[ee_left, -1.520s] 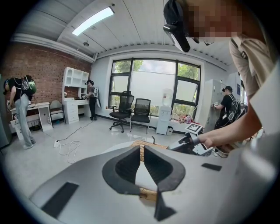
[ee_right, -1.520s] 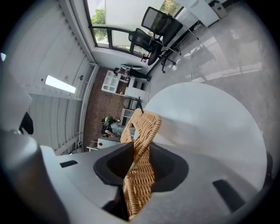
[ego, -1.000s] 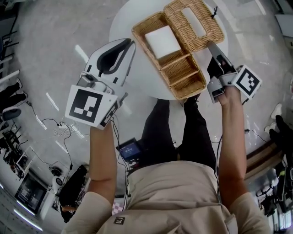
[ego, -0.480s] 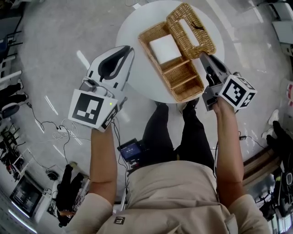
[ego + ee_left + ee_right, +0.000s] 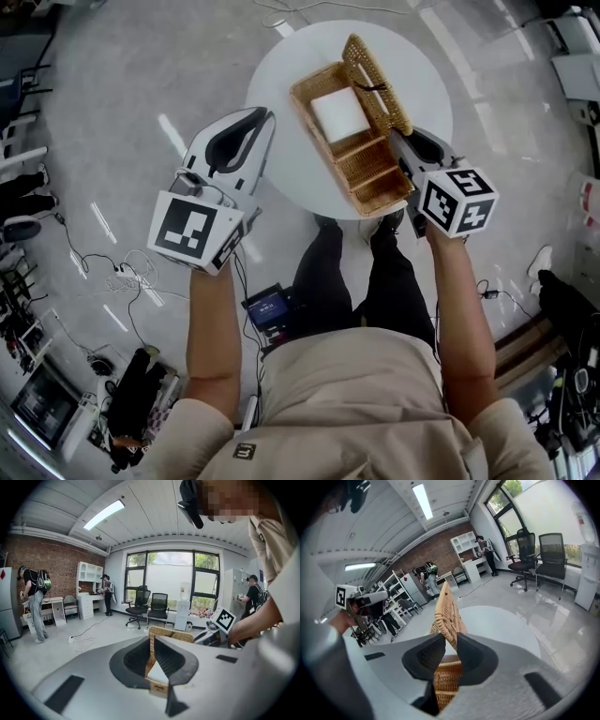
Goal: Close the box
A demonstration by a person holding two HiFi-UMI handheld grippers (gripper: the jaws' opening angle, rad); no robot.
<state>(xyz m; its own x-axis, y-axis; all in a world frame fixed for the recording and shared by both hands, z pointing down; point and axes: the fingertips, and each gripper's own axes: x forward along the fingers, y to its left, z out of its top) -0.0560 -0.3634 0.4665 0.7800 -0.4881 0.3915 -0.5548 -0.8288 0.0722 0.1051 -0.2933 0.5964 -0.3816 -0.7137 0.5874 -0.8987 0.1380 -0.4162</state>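
Note:
A wicker box [image 5: 361,164] with several compartments sits on a round white table [image 5: 281,112]; a white square pad [image 5: 339,114] lies in its far compartment. Its hinged wicker lid [image 5: 375,84] stands nearly upright along the box's right side. My right gripper [image 5: 398,141] is at the lid's near end. In the right gripper view the lid's rim [image 5: 446,611] sits pinched between the dark pads [image 5: 423,656], whose jaws are opening. My left gripper [image 5: 270,114] hovers off the table's left edge, jaws slightly apart and holding nothing, pointed at the box [image 5: 171,633].
The table's edge [image 5: 501,625] curves beyond the box. The person's legs [image 5: 323,272] stand right under the table's near edge. Cables [image 5: 122,267] lie on the floor at left. Office chairs [image 5: 150,606] and people stand far off in the room.
The lid has swung up from lying flat beside the box to standing nearly upright. My right gripper moved left and toward the box with it. The left gripper barely moved.

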